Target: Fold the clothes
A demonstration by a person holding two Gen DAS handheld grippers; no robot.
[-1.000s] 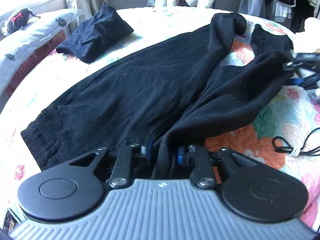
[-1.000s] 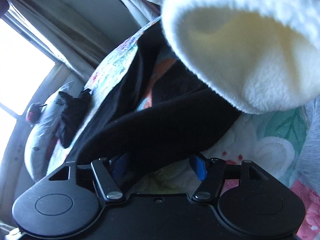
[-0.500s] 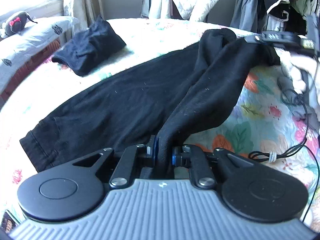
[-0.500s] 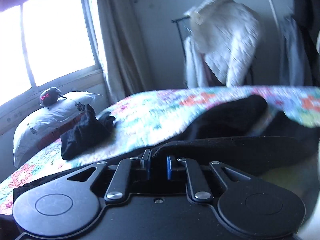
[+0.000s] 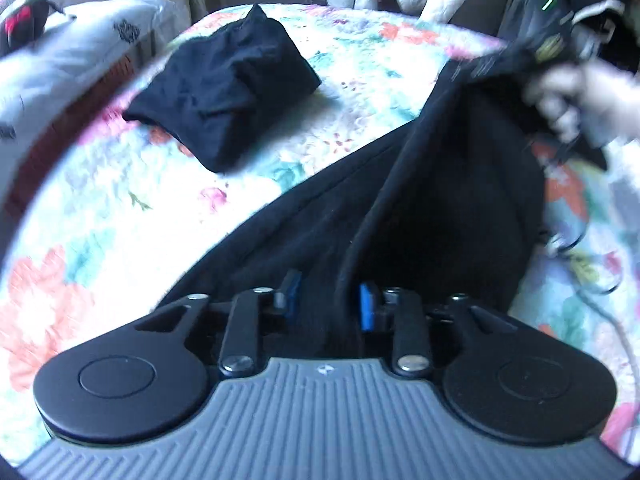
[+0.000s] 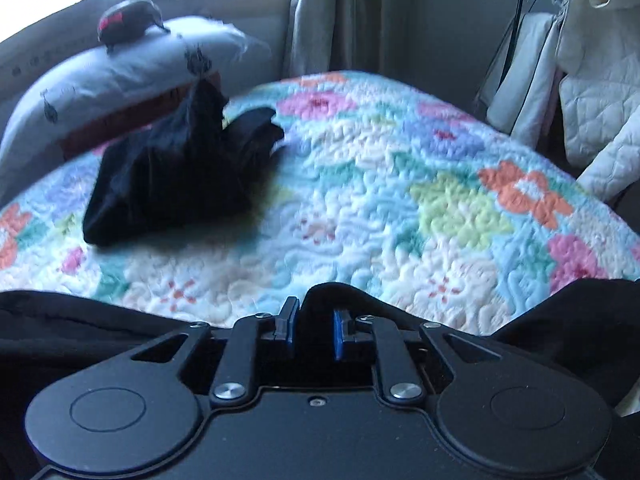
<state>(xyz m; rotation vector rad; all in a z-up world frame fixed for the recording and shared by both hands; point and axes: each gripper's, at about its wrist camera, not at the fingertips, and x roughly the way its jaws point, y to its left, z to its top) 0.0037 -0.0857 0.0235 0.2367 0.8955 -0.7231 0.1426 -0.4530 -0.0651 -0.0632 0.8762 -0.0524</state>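
Black trousers [image 5: 440, 208] lie across the flowered quilt [image 5: 120, 220], one leg raised toward the upper right. My left gripper [image 5: 328, 300] stands open at the near end, a folded edge of the trousers running between its blue pads [image 5: 366, 308]. A hand [image 5: 580, 96] at the upper right holds the other gripper at the leg's far end, blurred. In the right wrist view my right gripper [image 6: 314, 326] is shut on a bump of the trousers [image 6: 332, 294], and black cloth [image 6: 80, 320] spreads to both sides beneath it.
A folded black garment [image 5: 224, 92] [image 6: 180, 176] rests on the quilt [image 6: 400, 200] near a white pillow [image 6: 100, 80] with a dark soft toy [image 6: 128, 18] on it. A black cable [image 5: 576, 248] lies at the quilt's right. White coats [image 6: 600, 80] hang on a rack beyond.
My left gripper's pads have spread apart from their grip on the trousers. The right gripper, shut on the leg end, has carried it higher and further over the bed. Both views shifted.
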